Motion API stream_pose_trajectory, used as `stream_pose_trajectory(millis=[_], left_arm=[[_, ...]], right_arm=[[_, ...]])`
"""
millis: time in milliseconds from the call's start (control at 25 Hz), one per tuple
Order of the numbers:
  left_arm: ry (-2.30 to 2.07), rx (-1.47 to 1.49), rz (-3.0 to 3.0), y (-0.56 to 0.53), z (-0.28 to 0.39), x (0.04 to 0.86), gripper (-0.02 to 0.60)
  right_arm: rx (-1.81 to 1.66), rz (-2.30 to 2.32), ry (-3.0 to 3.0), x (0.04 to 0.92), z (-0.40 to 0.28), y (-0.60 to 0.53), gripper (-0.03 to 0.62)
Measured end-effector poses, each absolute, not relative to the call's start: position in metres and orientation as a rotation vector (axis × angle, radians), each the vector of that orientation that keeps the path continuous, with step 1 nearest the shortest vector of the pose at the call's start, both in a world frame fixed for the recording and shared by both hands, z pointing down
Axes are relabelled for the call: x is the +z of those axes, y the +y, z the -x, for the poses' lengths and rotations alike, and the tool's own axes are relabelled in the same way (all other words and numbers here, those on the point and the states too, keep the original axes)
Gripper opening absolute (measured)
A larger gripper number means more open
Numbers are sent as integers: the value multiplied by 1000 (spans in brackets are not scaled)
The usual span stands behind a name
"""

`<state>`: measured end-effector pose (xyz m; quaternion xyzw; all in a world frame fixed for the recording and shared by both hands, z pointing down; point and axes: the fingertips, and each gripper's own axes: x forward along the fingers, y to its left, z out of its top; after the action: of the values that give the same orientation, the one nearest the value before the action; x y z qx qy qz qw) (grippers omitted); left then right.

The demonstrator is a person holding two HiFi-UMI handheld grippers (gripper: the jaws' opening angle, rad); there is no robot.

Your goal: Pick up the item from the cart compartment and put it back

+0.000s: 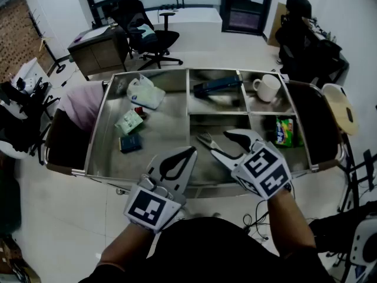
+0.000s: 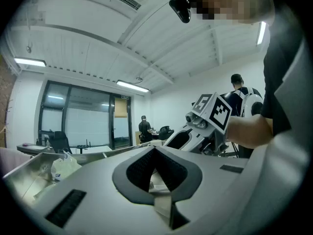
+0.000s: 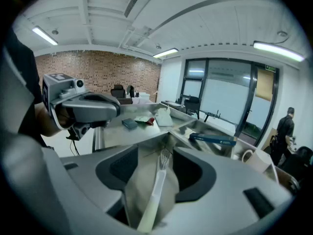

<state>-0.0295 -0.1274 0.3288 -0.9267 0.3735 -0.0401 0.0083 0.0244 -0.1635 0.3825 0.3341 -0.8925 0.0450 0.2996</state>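
A white toothbrush lies on the floor of the cart's middle front compartment. My right gripper tilts down into that compartment, its jaws spread wide on either side of the brush handle. In the right gripper view the toothbrush runs lengthwise between the two dark pads of the right gripper, and neither pad presses on it. My left gripper hovers level at the cart's front rim, left of the brush, tips together and holding nothing. In its own view the left gripper faces the room.
The steel cart's big left bin holds a white bag, a green packet and a blue box. The rear bins hold a dark blue box and a white mug; a green snack bag sits at the front right. A stool stands to the right.
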Motion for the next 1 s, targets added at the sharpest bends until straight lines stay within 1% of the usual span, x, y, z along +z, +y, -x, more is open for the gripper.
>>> stream_pose_trajectory(millis=[160, 400, 640, 1000], left_arm=[[1179, -126, 2897, -140, 35, 327, 0], [1183, -121, 2908, -155, 39, 327, 0], [1180, -108, 2925, -165, 40, 329, 0], [1178, -86, 2959, -171, 42, 334, 0]], right_arm=[[149, -814, -2252, 417, -14, -188, 249], [242, -723, -2068, 472, -15, -210, 249], [290, -670, -2066, 481, -2, -217, 249], [341, -651, -2001, 502, -4, -226, 247]])
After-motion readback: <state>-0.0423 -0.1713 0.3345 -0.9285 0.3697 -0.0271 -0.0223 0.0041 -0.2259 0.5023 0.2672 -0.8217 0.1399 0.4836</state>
